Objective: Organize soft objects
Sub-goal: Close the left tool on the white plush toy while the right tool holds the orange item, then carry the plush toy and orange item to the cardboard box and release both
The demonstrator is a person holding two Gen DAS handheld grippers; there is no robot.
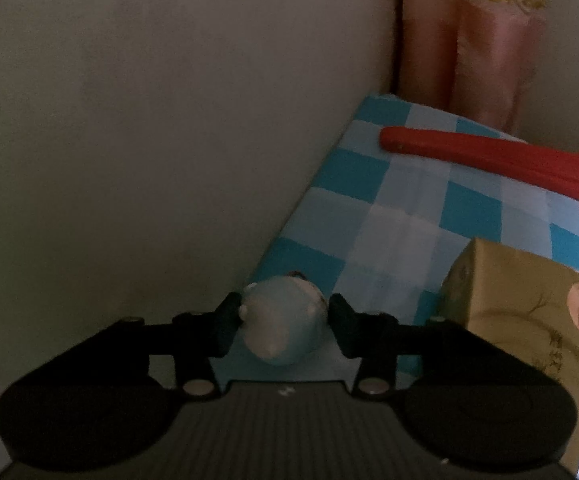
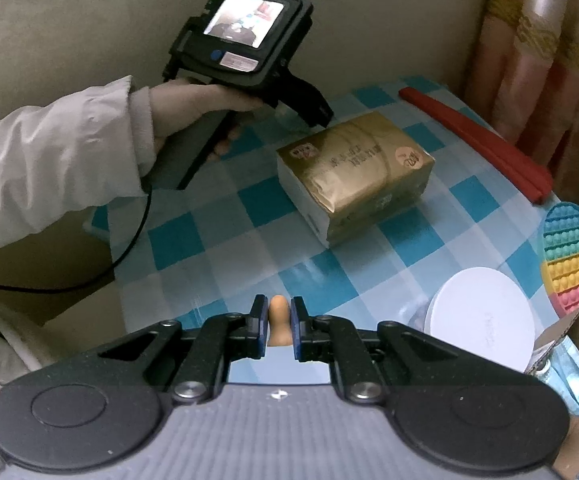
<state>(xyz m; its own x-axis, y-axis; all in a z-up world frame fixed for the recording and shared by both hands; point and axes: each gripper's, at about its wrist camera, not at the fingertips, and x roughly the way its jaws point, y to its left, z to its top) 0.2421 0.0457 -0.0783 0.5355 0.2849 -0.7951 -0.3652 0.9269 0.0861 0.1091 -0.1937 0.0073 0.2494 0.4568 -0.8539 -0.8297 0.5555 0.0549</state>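
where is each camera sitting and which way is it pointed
Left wrist: on the left gripper, tilted down at the table's wall-side edge; its fingers straddle a pale blue soft toy; no hand shows.
Right wrist: on the right gripper, tilted down across the checked tablecloth; its fingers pinch a small tan soft object; the person's left hand and white sleeve show.
Shared: gold tissue pack, red strip, curtain.
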